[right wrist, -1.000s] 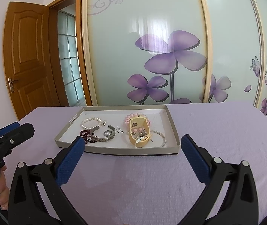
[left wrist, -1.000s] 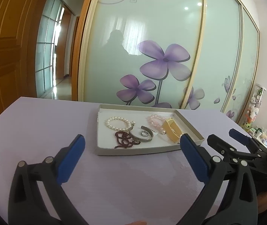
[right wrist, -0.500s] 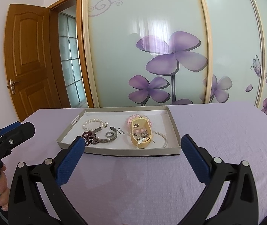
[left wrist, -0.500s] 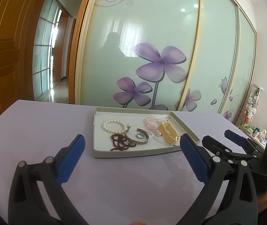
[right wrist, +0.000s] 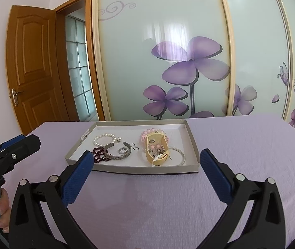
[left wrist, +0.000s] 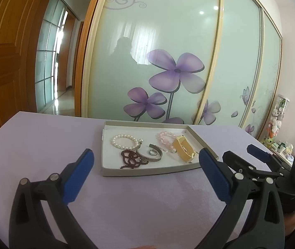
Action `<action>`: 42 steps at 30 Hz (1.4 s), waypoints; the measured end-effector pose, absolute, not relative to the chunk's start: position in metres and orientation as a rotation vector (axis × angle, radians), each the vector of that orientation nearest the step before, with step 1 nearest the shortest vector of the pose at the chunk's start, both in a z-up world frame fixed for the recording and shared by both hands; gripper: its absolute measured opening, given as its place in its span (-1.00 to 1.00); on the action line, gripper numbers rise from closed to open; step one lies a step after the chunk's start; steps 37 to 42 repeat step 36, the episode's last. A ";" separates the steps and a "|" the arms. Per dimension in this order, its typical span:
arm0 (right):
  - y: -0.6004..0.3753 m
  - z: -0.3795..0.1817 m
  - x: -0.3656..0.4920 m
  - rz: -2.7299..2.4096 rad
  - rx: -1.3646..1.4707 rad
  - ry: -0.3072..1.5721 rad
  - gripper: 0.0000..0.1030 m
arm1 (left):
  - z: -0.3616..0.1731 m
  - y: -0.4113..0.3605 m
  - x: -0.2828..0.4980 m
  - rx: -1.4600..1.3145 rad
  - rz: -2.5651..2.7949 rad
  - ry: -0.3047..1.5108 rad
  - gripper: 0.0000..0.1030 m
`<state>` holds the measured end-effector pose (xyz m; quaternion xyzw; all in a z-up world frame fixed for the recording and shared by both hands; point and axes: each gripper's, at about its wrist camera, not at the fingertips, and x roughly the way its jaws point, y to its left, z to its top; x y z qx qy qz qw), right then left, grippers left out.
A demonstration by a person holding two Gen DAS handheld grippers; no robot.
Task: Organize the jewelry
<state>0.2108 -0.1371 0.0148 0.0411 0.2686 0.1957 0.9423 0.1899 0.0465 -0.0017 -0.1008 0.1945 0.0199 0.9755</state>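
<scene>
A shallow grey tray (left wrist: pixel 147 170) (right wrist: pixel 130 169) sits on the purple table. It holds a white pearl bracelet (left wrist: pixel 124 141) (right wrist: pixel 103 139), a dark red bead string (left wrist: pixel 130 159) (right wrist: pixel 99 154), a silver cuff (left wrist: pixel 151 157) (right wrist: pixel 118 155) around a small ring (left wrist: pixel 152 152) (right wrist: pixel 123 150), a pink bead bracelet (left wrist: pixel 165 138) (right wrist: pixel 145 134), a small tan box (left wrist: pixel 183 150) (right wrist: pixel 156 149) holding small pieces, and a thin silver bangle (right wrist: pixel 178 155). My left gripper (left wrist: pixel 146 175) and my right gripper (right wrist: pixel 145 175) are both open and empty, short of the tray's near edge.
The purple cloth table (left wrist: pixel 43 145) (right wrist: pixel 240 145) ends at a glass wardrobe door with purple flowers (left wrist: pixel 174 72). A wooden door (right wrist: pixel 33 66) stands at the left. Each view shows the other gripper: right one (left wrist: pixel 271 166), left one (right wrist: pixel 6 151).
Both views have shifted slightly. The tray sits a little higher in both views. Both grippers stay open and nothing in the tray has moved.
</scene>
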 end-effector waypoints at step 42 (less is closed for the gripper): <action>-0.139 0.014 0.212 0.399 0.091 0.549 0.97 | -0.002 0.049 0.191 -0.204 0.058 0.407 0.96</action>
